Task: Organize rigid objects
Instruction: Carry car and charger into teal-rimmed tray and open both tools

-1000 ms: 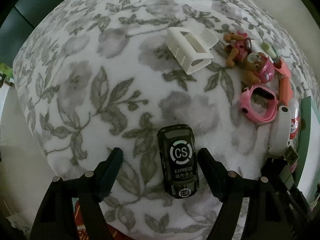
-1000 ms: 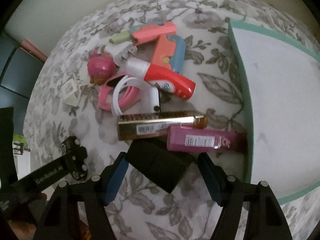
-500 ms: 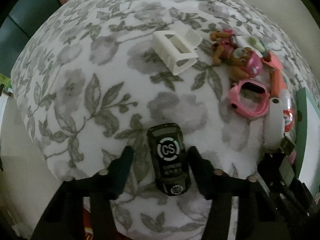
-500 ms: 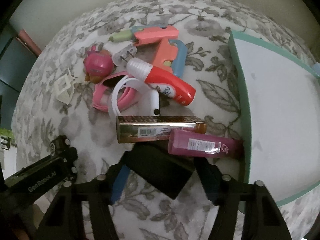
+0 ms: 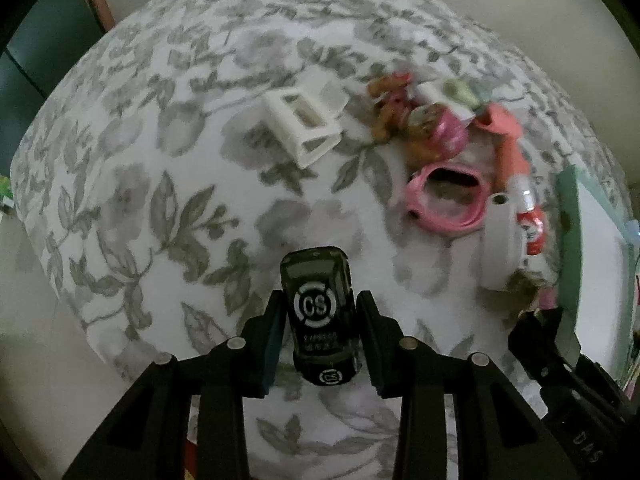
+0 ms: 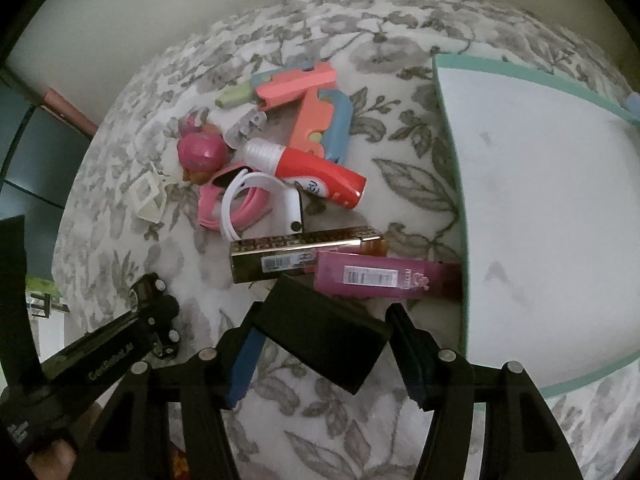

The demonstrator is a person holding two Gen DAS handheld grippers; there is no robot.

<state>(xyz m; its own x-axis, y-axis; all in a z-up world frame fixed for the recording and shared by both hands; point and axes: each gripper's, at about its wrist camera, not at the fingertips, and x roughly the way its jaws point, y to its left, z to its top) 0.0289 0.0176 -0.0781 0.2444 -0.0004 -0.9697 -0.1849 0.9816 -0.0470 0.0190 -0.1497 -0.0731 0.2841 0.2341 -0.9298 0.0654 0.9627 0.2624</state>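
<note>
A black toy car with a white CS mark sits between the fingers of my left gripper. The jaws are closing and both pads touch the car's sides, above the leaf-patterned cloth. My right gripper holds a black box cornerwise, one pad on each side of it. Just beyond that box lie a gold box and a pink box. The left gripper's body shows at the lower left of the right wrist view.
A white tray with a green rim lies at the right. A heap holds a red-and-white bottle, an orange toy pistol, a pink watch and a pup figure. A white holder lies apart.
My left jaws have drawn in from wide apart onto the toy car, and the cloth looks farther away. The right jaws have narrowed onto the black box.
</note>
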